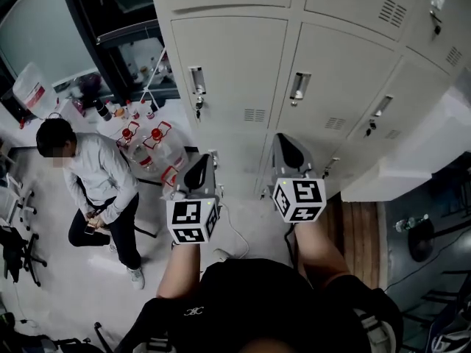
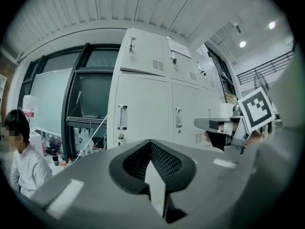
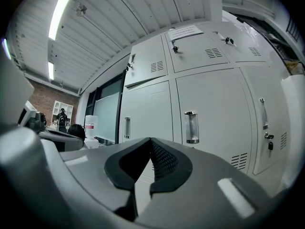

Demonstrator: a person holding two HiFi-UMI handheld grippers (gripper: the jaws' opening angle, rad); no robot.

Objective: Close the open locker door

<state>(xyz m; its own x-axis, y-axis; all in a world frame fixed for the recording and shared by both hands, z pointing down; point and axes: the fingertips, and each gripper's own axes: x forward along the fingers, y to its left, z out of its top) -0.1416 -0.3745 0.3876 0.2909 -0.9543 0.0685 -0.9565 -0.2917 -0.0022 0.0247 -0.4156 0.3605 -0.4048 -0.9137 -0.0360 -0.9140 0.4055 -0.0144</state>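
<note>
Strip lights glow on a ribbed ceiling above a dark-framed window.

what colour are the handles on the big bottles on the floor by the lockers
Red. The handles top clear bottles, and they show best in the head view.

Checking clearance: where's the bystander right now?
Head view, left side: the person is left of the left gripper, just below the red-capped water jugs by the left end of the lockers. Also at the left gripper view's far-left edge.
</note>
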